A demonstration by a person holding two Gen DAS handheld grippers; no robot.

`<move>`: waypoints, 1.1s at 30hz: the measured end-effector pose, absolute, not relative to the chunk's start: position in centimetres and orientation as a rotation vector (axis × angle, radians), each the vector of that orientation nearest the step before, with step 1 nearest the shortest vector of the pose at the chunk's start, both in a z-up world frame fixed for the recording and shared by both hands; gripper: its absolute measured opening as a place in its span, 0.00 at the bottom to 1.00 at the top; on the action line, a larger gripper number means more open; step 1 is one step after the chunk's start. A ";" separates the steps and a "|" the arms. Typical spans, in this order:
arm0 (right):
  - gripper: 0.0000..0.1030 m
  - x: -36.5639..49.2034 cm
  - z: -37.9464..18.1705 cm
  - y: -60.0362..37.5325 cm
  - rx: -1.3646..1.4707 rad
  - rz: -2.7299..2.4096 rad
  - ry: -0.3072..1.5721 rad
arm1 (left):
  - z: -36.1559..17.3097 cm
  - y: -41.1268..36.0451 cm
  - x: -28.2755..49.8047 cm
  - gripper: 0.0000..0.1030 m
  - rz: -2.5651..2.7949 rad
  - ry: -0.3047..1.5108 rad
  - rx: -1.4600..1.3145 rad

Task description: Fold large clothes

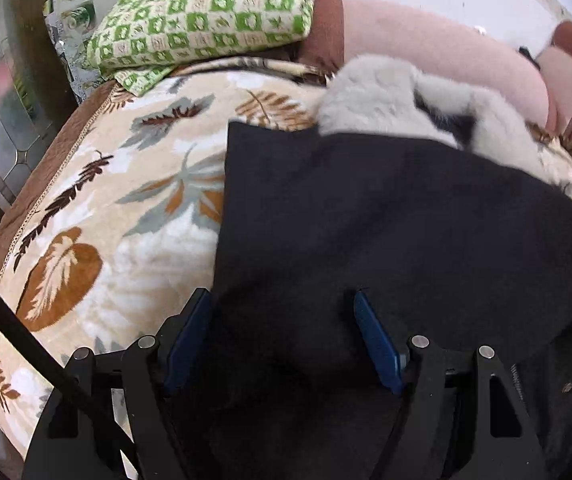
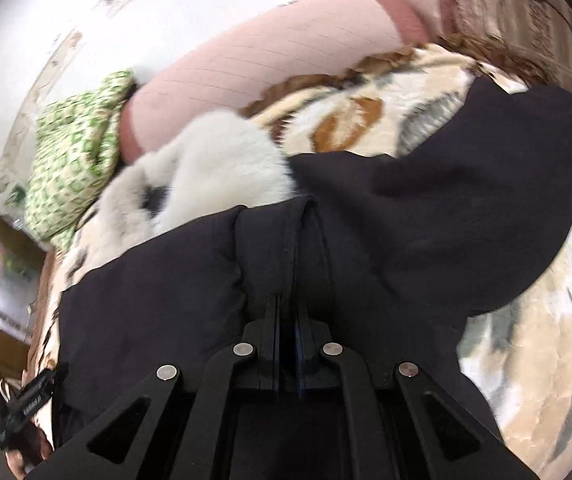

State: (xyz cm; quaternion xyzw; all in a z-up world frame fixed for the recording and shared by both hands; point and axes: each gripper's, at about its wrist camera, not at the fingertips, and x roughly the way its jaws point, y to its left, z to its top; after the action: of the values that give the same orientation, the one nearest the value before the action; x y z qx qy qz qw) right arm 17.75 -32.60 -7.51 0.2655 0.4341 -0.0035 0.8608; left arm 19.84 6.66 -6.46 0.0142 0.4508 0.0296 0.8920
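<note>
A large black coat (image 1: 386,216) with a pale fur collar (image 1: 398,96) lies on a leaf-patterned blanket (image 1: 125,184). My left gripper (image 1: 281,308) is open, its blue-padded fingers (image 1: 378,344) spread just over the coat's near edge. In the right wrist view the same coat (image 2: 426,216) shows with the fur collar (image 2: 213,160) at the far end and a sleeve lying out to the right. My right gripper (image 2: 288,312) is shut on a raised fold of the coat, which runs up from between the fingers.
A folded green-checked cloth (image 1: 205,20) and a pink bolster pillow (image 1: 426,48) lie at the bed's far end by a white wall. A glass-panelled door (image 1: 1,100) stands left of the bed. The blanket (image 2: 526,360) extends right of the coat.
</note>
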 end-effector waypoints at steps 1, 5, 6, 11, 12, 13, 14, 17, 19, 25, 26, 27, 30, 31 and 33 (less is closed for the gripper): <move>0.06 18.0 -8.3 -32.5 0.551 -0.018 0.936 | -6.9 6.5 20.0 0.70 0.070 0.940 0.040; 0.06 19.0 -9.9 -31.8 0.511 -0.042 0.997 | -8.0 6.0 20.4 0.73 0.095 0.958 0.078; 0.06 19.3 -10.2 -31.6 0.499 -0.045 1.005 | -8.2 5.9 20.5 0.74 0.100 0.963 0.089; 0.07 19.6 -10.8 -31.5 0.482 -0.047 1.016 | -8.2 6.0 20.6 0.76 0.108 0.967 0.086; 0.08 19.5 -10.7 -31.6 0.493 -0.043 1.008 | -7.8 6.0 20.4 0.76 0.109 0.956 0.088; 0.11 19.3 -10.5 -31.8 0.499 -0.044 1.002 | -7.4 5.9 20.1 0.75 0.108 0.947 0.092; 0.17 19.1 -10.2 -32.0 0.499 -0.055 0.995 | -6.8 5.8 19.6 0.75 0.097 0.929 0.093; 0.31 17.4 -8.4 -33.0 0.531 -0.078 0.947 | -4.7 5.5 17.7 0.75 0.053 0.863 0.067; 0.34 15.7 -7.1 -34.7 0.578 -0.079 0.889 | -3.5 5.3 16.5 0.75 0.028 0.820 0.053; 0.40 13.3 -6.3 -41.9 0.645 -0.237 0.794 | -2.3 4.3 14.8 0.75 -0.030 0.779 0.034; 0.40 13.0 -6.5 -43.8 0.661 -0.286 0.772 | -2.3 4.3 14.7 0.75 -0.036 0.775 0.027; 0.41 12.9 -6.8 -46.0 0.683 -0.340 0.752 | -2.3 4.2 14.5 0.75 -0.041 0.771 0.022; 0.50 12.6 -8.1 -50.8 0.786 -0.400 0.717 | -2.2 3.9 14.3 0.75 -0.054 0.758 0.012; 0.53 12.5 -8.7 -52.3 0.834 -0.411 0.704 | -2.2 3.8 14.3 0.75 -0.059 0.754 0.007; 0.59 12.3 -10.1 -54.9 0.956 -0.416 0.665 | -2.3 3.7 14.3 0.75 -0.072 0.754 0.001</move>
State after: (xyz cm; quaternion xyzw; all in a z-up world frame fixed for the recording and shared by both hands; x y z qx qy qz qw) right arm 12.33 -54.92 -10.08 0.4482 0.3117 -0.1948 0.8149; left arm 14.30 3.66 -2.28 0.0006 0.3680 -0.0350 0.9292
